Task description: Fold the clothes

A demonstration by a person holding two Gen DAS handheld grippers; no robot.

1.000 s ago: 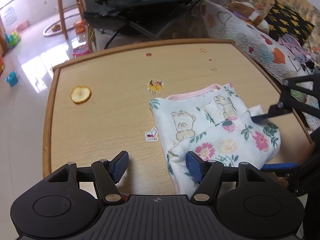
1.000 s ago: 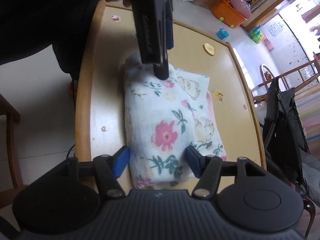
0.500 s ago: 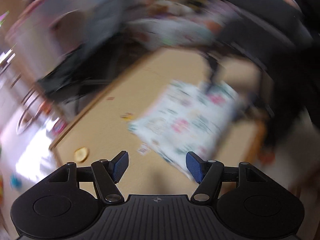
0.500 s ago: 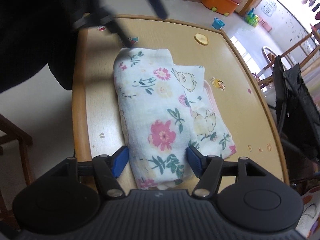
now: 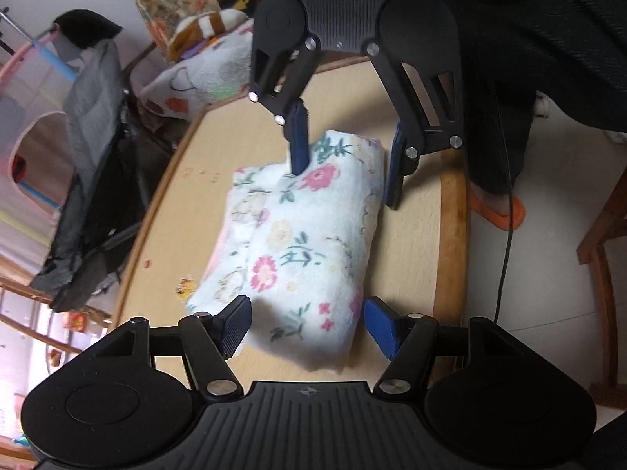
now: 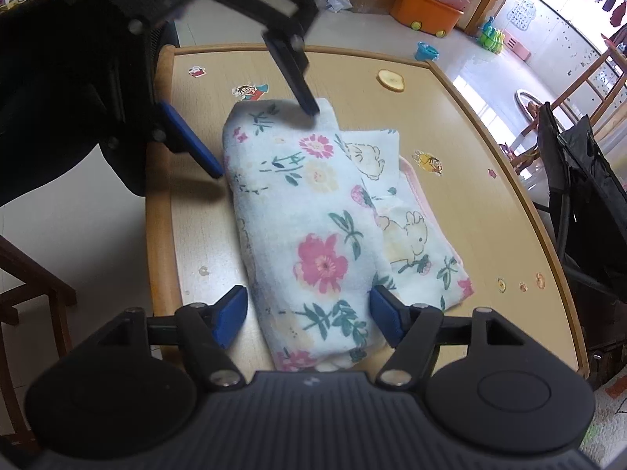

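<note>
Floral garment [image 6: 313,231] folded into a thick bundle on wooden table [image 6: 470,125], left tongs [image 5: 307,325] released astride one end, right tongs [image 6: 309,315] opening astride the opposite end, neither pressing; likely next, clamping both ends for lifting or final fold.

White floral cloth [image 6: 313,211] w/ pink trim, tan table [image 6: 450,117], blue pads [image 6: 231,315]

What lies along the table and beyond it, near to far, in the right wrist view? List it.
Folded white floral cloth → round yellow slice on the wooden table → small teal tub on the floor → big orange plastic tub.
</note>
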